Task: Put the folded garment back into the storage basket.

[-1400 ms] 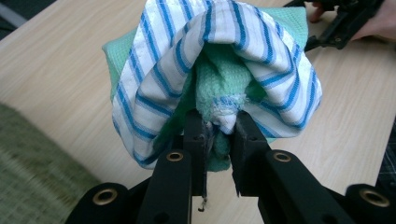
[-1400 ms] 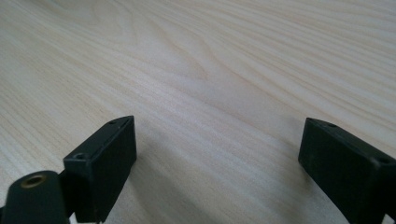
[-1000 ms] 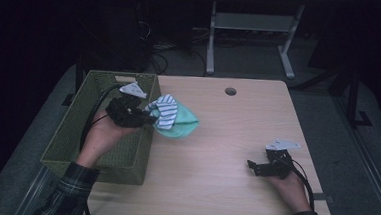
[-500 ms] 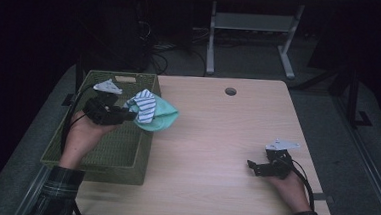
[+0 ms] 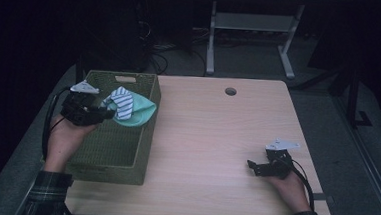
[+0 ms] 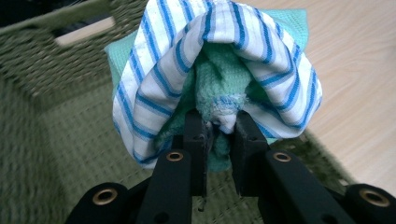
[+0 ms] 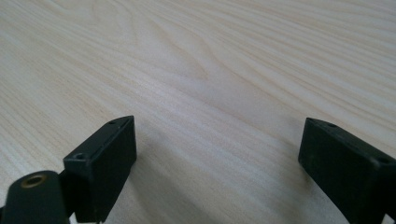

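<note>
While clamped in left gripper [image 6: 219,140] fingers: unlabelled striped cloth [image 6: 219,60] over basket [image 5: 125,153].

No text, label, brand, number or sign can be read in any of the views. The striped cloth [image 6: 219,60], the green woven basket [image 5: 126,148] and the wooden tabletop [image 5: 216,139] bear no legible marking.
</note>
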Available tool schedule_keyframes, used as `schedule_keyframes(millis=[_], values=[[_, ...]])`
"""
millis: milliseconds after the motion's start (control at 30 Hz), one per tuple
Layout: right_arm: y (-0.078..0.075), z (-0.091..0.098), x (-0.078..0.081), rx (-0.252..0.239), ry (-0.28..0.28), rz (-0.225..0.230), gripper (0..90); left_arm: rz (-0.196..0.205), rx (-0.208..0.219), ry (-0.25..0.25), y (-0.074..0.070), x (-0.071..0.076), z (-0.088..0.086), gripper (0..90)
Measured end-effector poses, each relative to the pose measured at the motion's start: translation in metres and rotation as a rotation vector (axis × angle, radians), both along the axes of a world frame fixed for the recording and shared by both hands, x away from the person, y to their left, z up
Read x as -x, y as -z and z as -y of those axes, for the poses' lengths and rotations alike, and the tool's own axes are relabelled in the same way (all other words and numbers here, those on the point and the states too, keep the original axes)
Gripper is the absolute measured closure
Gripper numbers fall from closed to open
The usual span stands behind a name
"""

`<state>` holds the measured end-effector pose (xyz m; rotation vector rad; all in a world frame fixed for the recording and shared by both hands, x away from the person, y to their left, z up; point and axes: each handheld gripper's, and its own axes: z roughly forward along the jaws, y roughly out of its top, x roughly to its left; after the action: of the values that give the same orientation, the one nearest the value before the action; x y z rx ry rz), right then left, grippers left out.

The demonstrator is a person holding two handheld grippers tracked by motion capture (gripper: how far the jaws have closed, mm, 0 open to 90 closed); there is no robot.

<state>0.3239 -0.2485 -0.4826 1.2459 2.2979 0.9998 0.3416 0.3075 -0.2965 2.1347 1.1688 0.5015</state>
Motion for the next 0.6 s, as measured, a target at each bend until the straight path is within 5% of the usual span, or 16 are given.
schedule_keyframes(millis=[300, 600], values=[[0.000, 0.000, 0.000, 0.001, -0.001, 0.001, 10.8, -0.018, -0.010, -0.093, 0.020, -0.002, -0.020, 77.6], [0.000, 0.000, 0.000, 0.001, -0.001, 0.001, 10.8, -0.061, -0.012, -0.115, 0.045, -0.012, -0.022, 77.6]])
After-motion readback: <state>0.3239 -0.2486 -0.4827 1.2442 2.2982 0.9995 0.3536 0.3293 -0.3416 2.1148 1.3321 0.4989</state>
